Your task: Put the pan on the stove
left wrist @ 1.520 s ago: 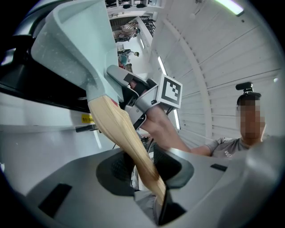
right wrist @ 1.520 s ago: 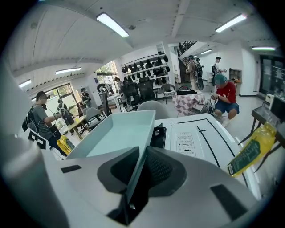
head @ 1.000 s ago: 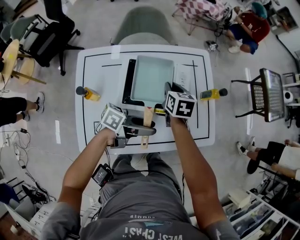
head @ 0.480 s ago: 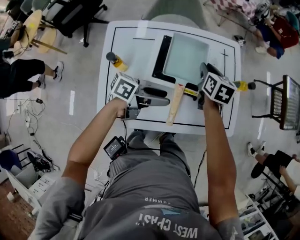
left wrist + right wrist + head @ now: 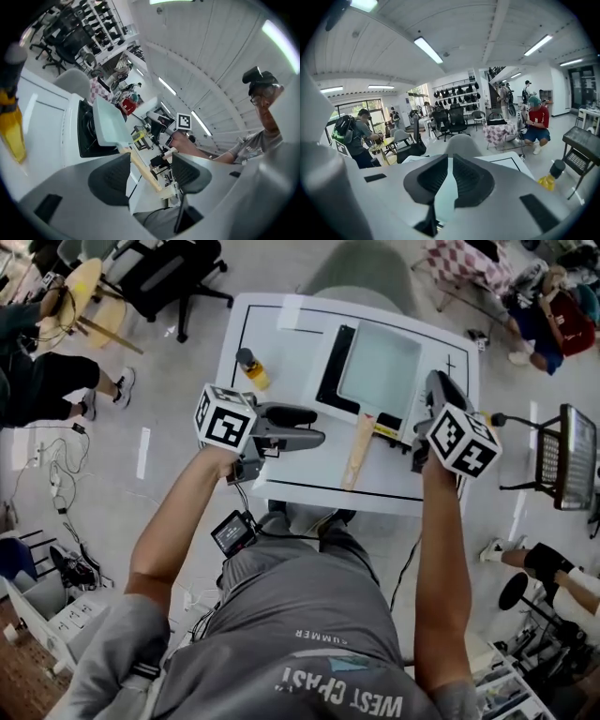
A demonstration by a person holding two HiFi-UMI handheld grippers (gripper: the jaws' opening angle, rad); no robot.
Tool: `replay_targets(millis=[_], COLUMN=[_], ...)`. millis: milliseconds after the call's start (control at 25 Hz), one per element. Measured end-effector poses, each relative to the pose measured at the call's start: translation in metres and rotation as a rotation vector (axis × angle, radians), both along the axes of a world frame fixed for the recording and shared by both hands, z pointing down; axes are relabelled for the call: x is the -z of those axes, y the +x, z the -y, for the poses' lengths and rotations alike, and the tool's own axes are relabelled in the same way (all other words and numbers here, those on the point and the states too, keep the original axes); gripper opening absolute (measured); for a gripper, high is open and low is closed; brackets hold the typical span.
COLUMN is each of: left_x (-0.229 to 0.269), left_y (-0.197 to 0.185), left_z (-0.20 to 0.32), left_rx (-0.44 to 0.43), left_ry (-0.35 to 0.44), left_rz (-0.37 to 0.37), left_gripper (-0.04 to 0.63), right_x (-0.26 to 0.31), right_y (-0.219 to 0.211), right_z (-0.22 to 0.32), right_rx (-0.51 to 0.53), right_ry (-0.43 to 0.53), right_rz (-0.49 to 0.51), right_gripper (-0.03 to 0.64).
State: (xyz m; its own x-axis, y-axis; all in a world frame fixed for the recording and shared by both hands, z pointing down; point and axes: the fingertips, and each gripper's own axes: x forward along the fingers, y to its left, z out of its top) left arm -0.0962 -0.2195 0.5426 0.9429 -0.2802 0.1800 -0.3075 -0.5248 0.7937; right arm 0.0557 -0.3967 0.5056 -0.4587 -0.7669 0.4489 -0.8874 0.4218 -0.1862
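Pale-green pan (image 5: pixel 380 367): rectangular, lying on the black stove (image 5: pixel 330 371), which shows along the pan's left and near sides.
Stove place: middle of the white worktop (image 5: pixel 286 362), toward the far edge.
Wooden handle (image 5: pixel 359 448): runs from the pan toward the person, past the stove and over the bare worktop; neither tool touches it.
Left hand-held gripper (image 5: pixel 320 427): released, with its jaws wide apart and empty. It is held left of the handle and points toward it. Its own view shows the handle beyond the gap between the pads.
Right hand-held gripper (image 5: pixel 436 382): just right of the pan, jaws closing to a narrow slit with nothing pressed between them; pale pan surface shows through the slit.
Yellow bottle (image 5: pixel 251 369): dark cap, near the worktop's left edge, apart from the stove.
Second yellow bottle (image 5: pixel 548 180): off to the right.
Surroundings: office chairs (image 5: pixel 178 273) and people on the floor around.
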Motion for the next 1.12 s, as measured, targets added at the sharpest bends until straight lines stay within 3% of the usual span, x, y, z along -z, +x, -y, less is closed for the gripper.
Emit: replay_targets(millis=[120,280,720,840,1000,1120], left_x=[0.035,0.078,0.186,0.205,0.212,0.209], left_y=[-0.008,-0.010,-0.012,-0.016,-0.011,-0.008], left_z=[-0.005,-0.012,-0.046,-0.059,-0.068,-0.075], left_rx=[0.016,0.048,0.146,0.188,0.205,0.192], left_ry=[0.099,0.214,0.601,0.702,0.783,0.798], left_rz=[0.029,0.049,0.119,0.173,0.247,0.266], left_gripper=[0.267,0.248,0.072,0.034,0.028,0.028], right_x=[0.039,0.084,0.173,0.185,0.187,0.186], right_y=[-0.002,0.003,-0.004,-0.011,-0.006,-0.002], right_z=[-0.019,-0.049,-0.146,-0.180,-0.211,-0.227], right_rx=[0.021,0.061,0.222,0.270,0.281,0.270], right_ry=[0.057,0.123,0.265,0.289,0.291,0.284], right_rz=[0.056,0.093,0.092,0.067,0.055,0.043], right_gripper=[0.012,0.011,0.009,0.008,0.008,0.008])
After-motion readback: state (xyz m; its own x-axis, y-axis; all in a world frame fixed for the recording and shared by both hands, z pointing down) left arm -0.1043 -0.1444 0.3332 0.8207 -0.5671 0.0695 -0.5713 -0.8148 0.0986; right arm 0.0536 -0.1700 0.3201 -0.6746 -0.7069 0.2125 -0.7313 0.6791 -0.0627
